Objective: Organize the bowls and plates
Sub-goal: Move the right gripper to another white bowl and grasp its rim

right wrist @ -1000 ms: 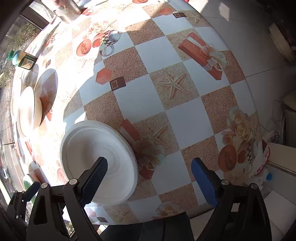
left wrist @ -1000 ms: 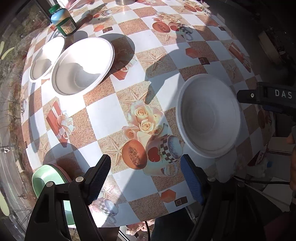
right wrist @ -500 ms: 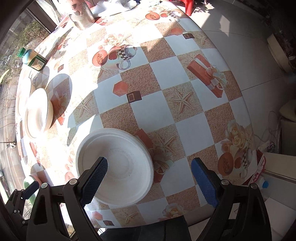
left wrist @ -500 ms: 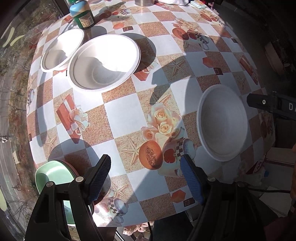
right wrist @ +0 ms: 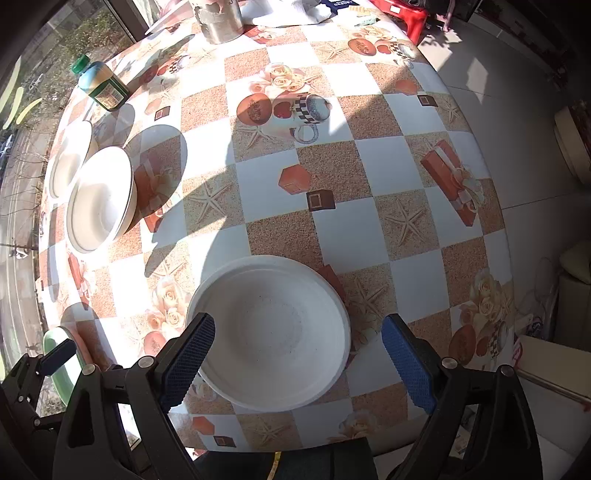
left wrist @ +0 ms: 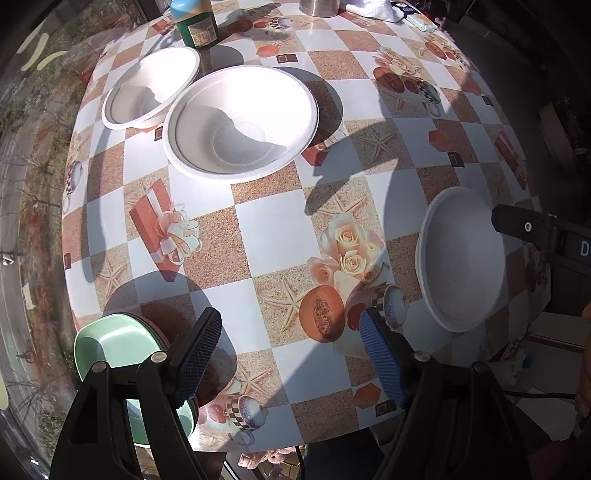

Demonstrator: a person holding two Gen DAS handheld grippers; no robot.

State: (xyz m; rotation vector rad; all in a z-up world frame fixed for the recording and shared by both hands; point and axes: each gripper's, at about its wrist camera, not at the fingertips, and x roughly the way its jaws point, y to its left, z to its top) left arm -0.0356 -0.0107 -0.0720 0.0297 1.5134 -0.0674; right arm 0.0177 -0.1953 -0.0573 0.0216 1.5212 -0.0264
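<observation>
Sunlight is falling across a round table (right wrist: pixel 332 221) under a checkered cloth printed with starfish, roses and gift boxes, beside a window. Your right gripper (right wrist: pixel 295 358) is hovering with its fingers spread wide, holding nothing, over the near white bowl (right wrist: pixel 273 332), whose left rim is sitting just inside the left finger (right wrist: pixel 188 354). Your left gripper (left wrist: pixel 291 350) is also gaping wide and empty above bare cloth. A green bowl (left wrist: pixel 110 343) is sitting at the table's edge just left of it, partly hidden by the finger. Two more white bowls, big (left wrist: pixel 240 122) and small (left wrist: pixel 147 88), are sitting side by side across the table, with a green jar (left wrist: pixel 195 26) just behind them and a metal cup (right wrist: pixel 218 18) farther back.
</observation>
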